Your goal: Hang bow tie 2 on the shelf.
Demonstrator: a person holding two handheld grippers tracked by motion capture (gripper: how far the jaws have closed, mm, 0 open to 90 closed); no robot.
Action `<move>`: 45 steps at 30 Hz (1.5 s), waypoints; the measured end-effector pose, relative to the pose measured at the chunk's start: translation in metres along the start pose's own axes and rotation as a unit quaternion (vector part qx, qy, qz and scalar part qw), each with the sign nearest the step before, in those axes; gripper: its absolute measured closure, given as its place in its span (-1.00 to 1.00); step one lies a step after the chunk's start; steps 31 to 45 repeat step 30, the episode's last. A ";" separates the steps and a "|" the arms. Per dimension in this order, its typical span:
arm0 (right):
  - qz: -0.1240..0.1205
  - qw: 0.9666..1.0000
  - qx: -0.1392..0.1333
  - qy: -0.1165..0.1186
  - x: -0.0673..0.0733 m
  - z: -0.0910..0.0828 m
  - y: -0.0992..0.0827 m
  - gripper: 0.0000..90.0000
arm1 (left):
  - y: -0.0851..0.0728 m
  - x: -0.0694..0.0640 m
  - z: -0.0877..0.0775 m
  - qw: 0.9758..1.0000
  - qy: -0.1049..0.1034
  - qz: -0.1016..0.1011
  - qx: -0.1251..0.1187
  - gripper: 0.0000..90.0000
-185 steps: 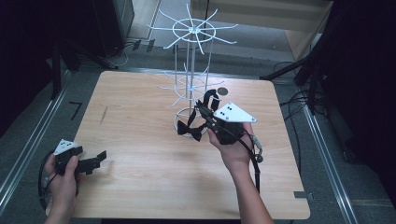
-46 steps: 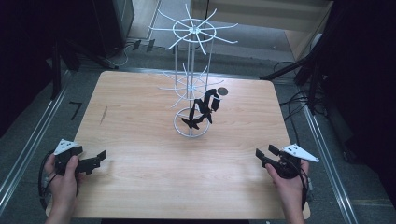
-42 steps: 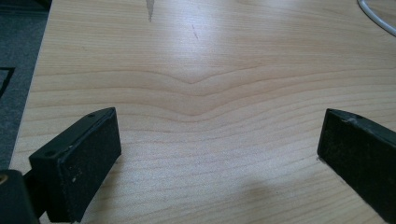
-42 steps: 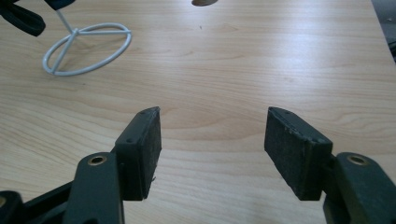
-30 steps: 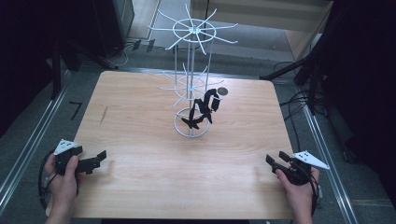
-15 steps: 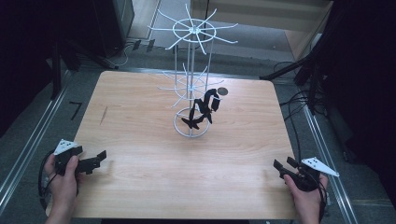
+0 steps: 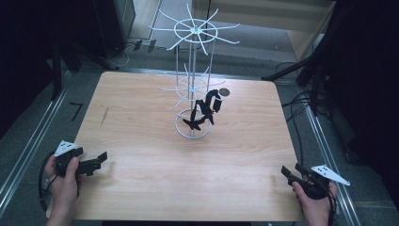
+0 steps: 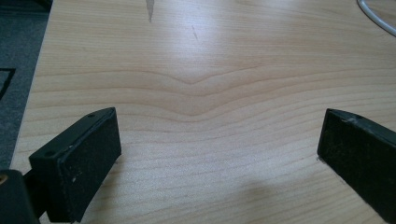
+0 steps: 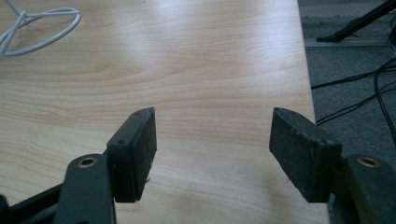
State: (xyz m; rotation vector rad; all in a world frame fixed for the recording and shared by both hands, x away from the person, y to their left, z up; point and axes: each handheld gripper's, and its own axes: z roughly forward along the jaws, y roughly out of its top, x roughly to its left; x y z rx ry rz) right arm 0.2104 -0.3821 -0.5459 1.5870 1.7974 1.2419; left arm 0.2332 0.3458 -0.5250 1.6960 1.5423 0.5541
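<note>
A wooden desk with round corners sits in the middle; a white wire rack stands near the middle of it, a bit toward the far side; the rack has a round ring foot, a thin pole and two wheels of wire arms, one high and one lower down. Some black things hang on the lower part of the rack, just above the ring; I cannot tell what they are. A small dark round thing lies on the desk just beside the rack, on the far right of it.

The left tool is at the near left edge of the desk, held by the left hand; its jaws stand wide apart with only bare wood between them. The right tool is at the near right corner, held by the right hand; its jaws are wide too and hold nothing.

Both tools are well apart from the rack; there is lots of bare wood between them and the rack. In the right gripper view the desk edge is close on the right, with grey floor and black cables past it; in the left gripper view the desk edge runs down the left side.
</note>
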 end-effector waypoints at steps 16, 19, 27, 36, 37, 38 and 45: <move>0.010 1.000 0.004 0.004 -0.011 -0.021 -0.016 -0.64 | 0.000 0.000 0.000 1.000 0.001 0.000 -0.001 -1.00; 0.013 1.000 0.008 0.008 -0.012 -0.023 -0.020 -0.70 | 0.000 -0.001 0.000 1.000 0.002 0.001 -0.001 -1.00; 0.018 1.000 0.007 0.002 -0.013 -0.025 -0.023 -0.70 | 0.000 0.000 0.000 1.000 0.002 0.000 0.000 -1.00; 0.014 1.000 0.009 0.001 -0.012 -0.024 -0.022 -0.70 | 0.000 0.000 0.000 1.000 0.002 0.000 0.000 -1.00; 0.014 1.000 0.009 0.001 -0.012 -0.024 -0.022 -0.70 | 0.000 0.000 0.000 1.000 0.002 0.000 0.000 -1.00; 0.014 1.000 0.009 0.001 -0.012 -0.024 -0.022 -0.70 | 0.000 0.000 0.000 1.000 0.002 0.000 0.000 -1.00; 0.014 1.000 0.009 0.001 -0.012 -0.024 -0.022 -0.70 | 0.000 0.000 0.000 1.000 0.002 0.000 0.000 -1.00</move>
